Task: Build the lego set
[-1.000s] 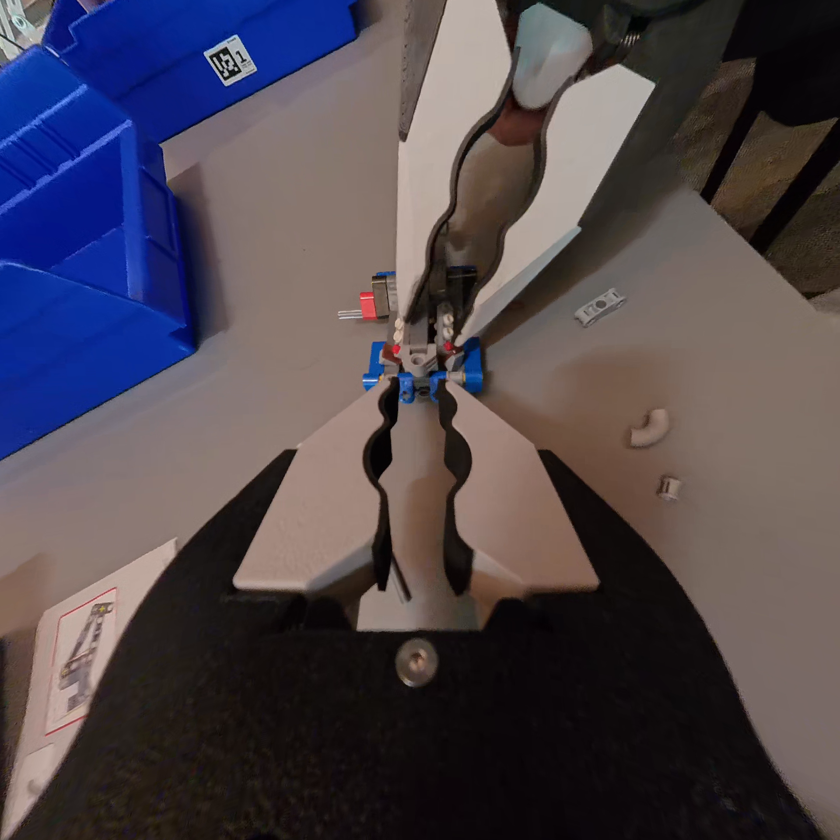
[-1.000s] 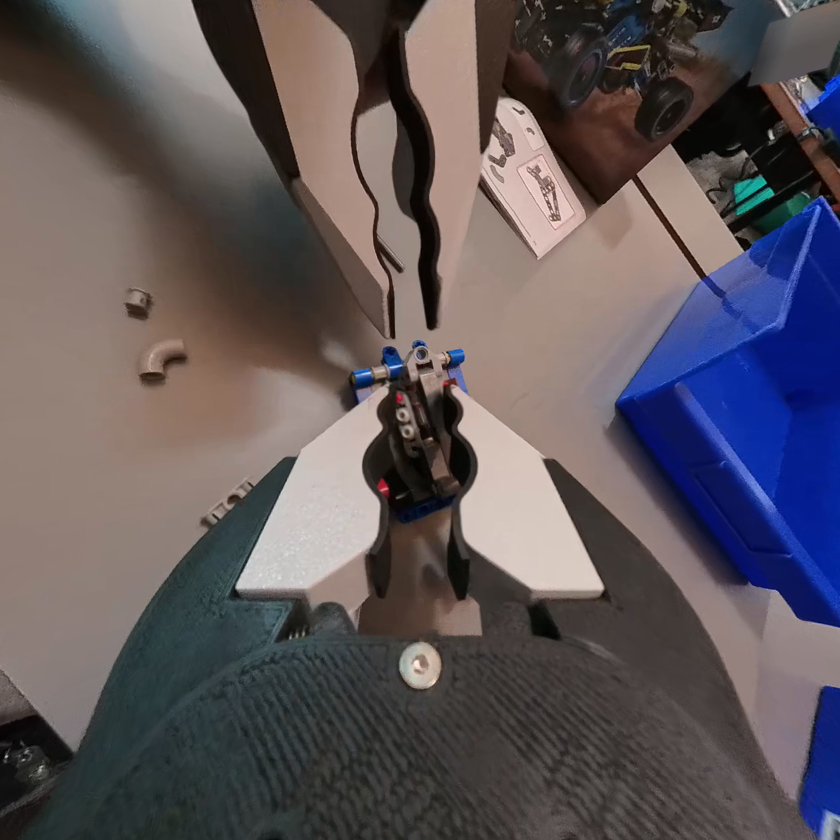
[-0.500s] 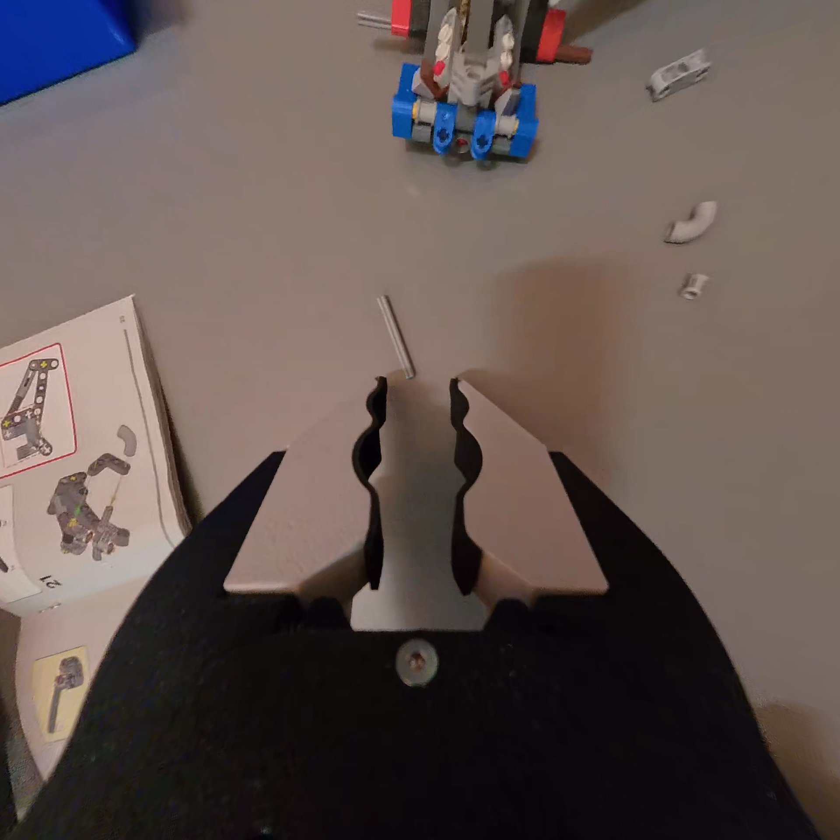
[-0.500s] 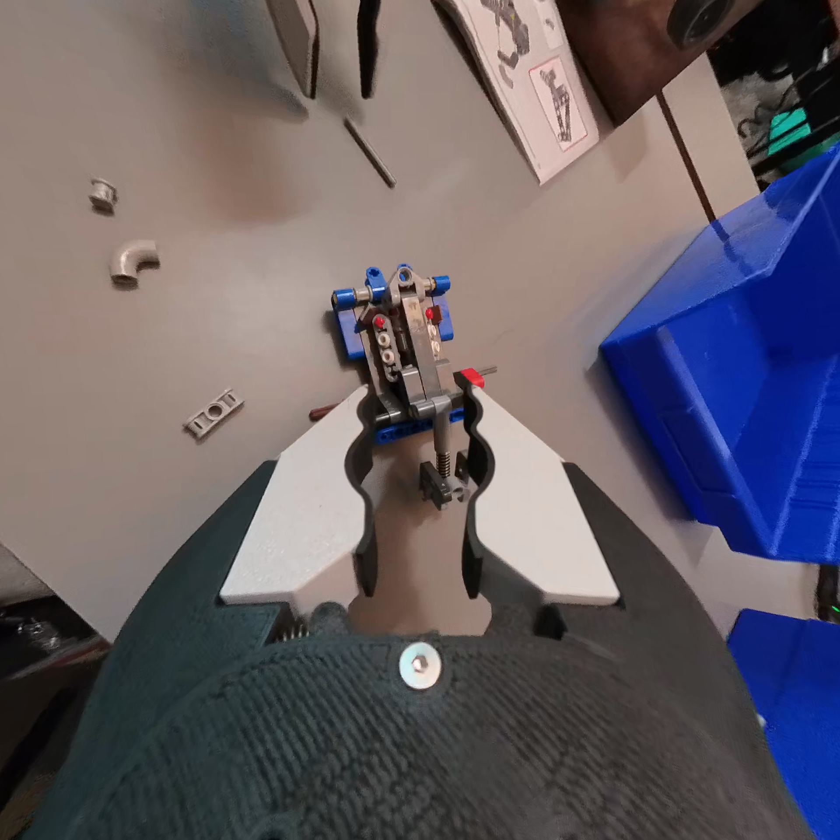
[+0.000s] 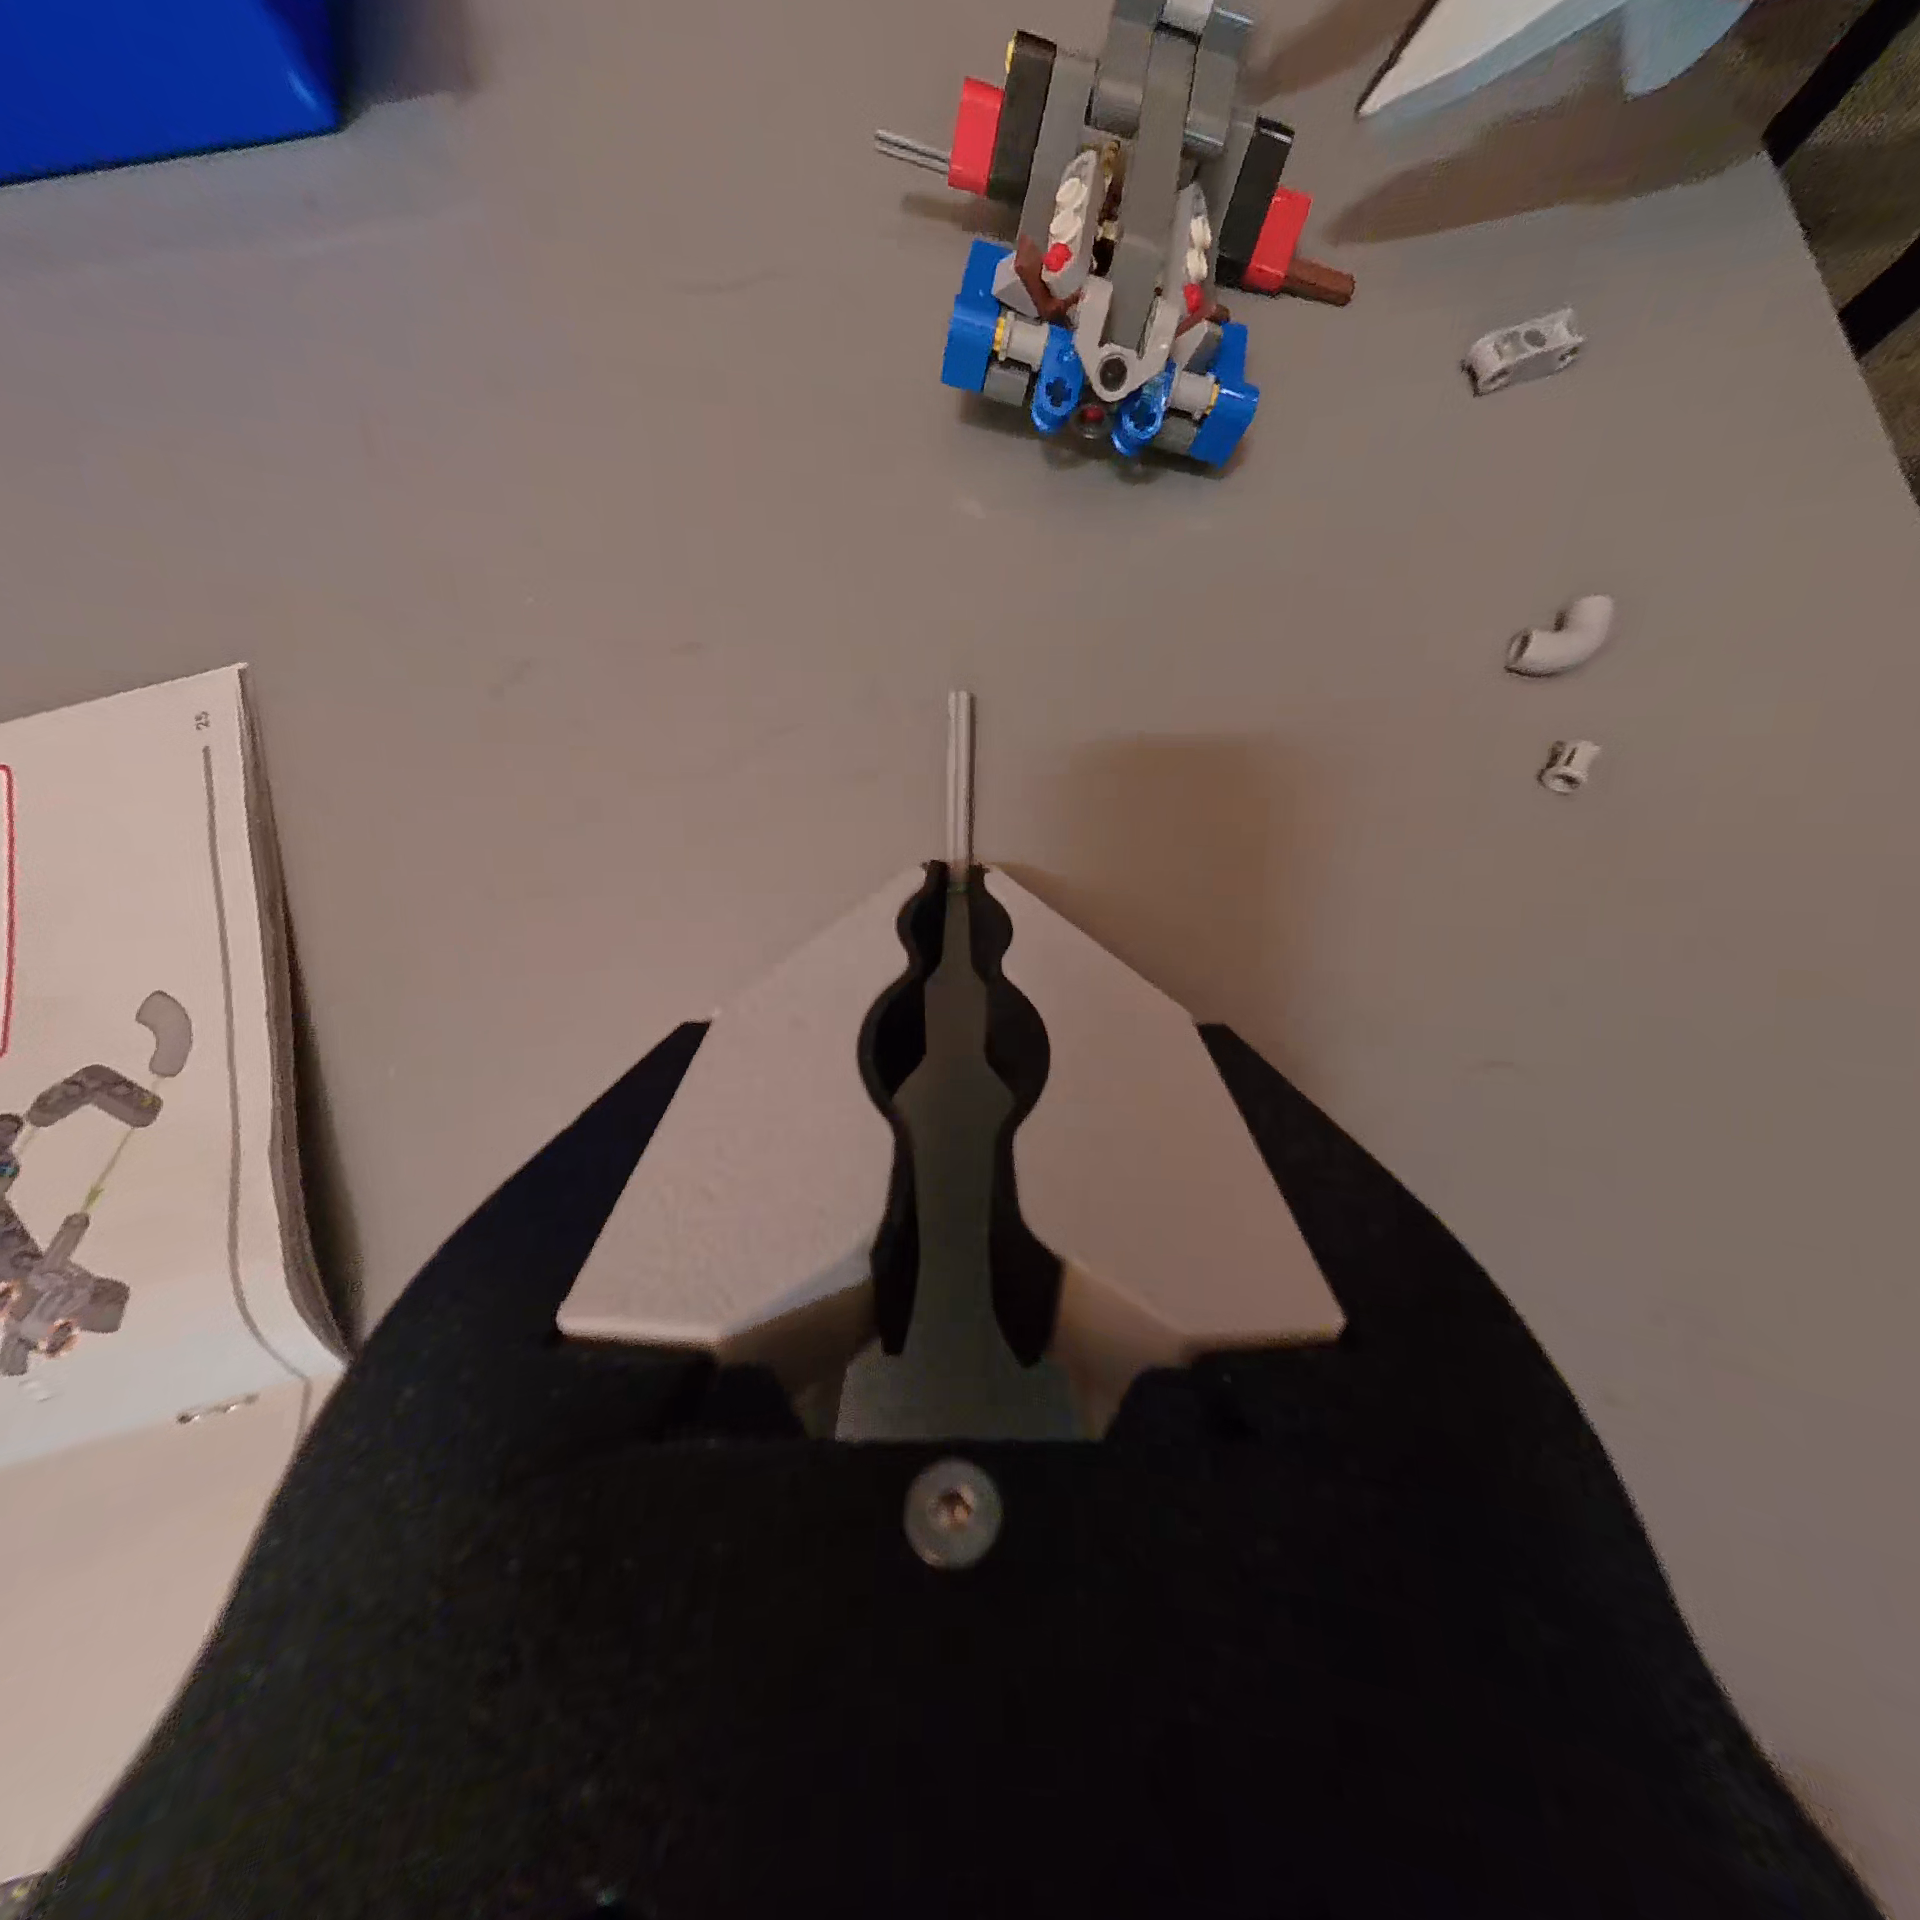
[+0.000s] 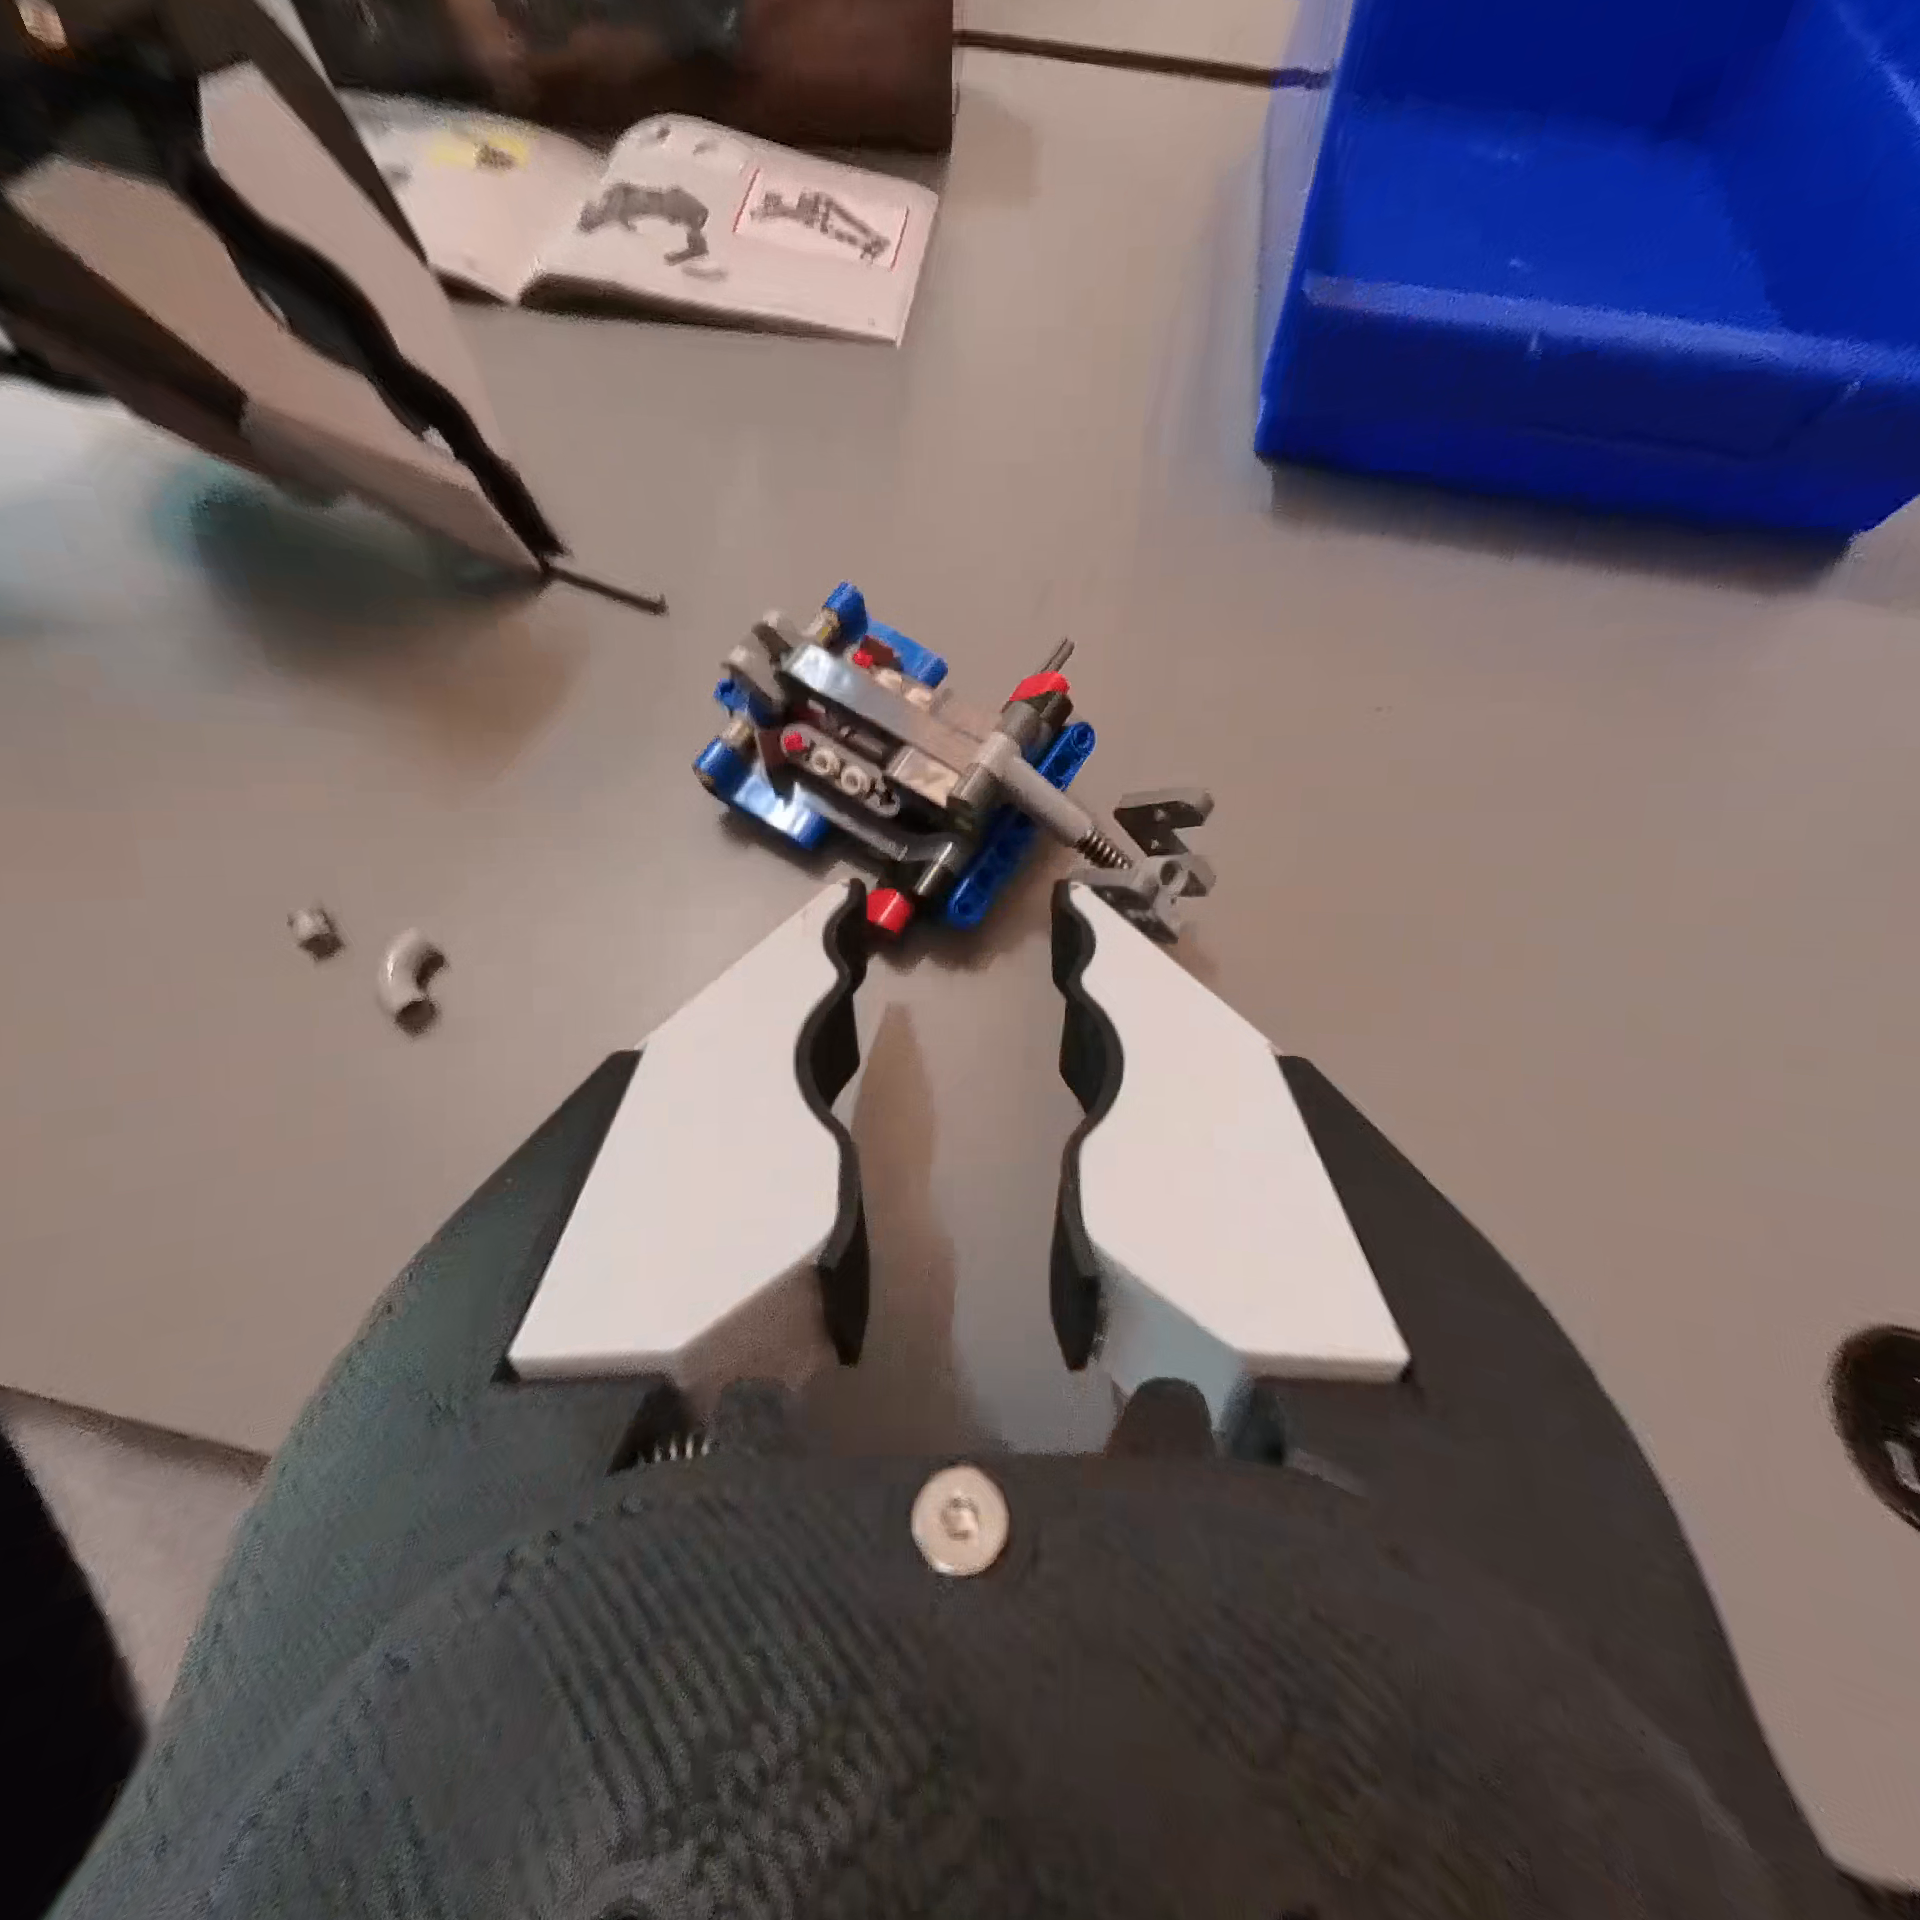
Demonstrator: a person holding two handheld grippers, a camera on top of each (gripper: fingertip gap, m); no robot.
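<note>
My left gripper [image 5: 958,868] is shut on one end of a thin grey axle rod [image 5: 960,769] that sticks out forward from the fingertips just above the grey table. The right wrist view shows the same gripper [image 6: 540,561] with the rod [image 6: 613,594] at its tip. A small blue, grey and red brick-built chassis [image 5: 1112,281] lies on the table farther ahead. My right gripper [image 6: 954,899] is open and empty, its fingertips just behind the chassis [image 6: 894,743]. A dark grey bracket piece [image 6: 1164,852] hangs on the chassis' sprung shaft beside the right fingertip.
An open instruction booklet [image 5: 114,1060] lies at the left, also in the right wrist view [image 6: 675,229]. A blue bin [image 6: 1600,260] stands at the back right. Loose grey parts lie on the table: an elbow [image 5: 1558,636], a small bush [image 5: 1567,765] and a flat connector [image 5: 1523,349]. The tips of one gripper are about 15 cm away from the tips of the other.
My left gripper drew back from the chassis to the axle rod and shut on its end. My right gripper let go of the chassis, opened and drew back; the chassis now lies turned.
</note>
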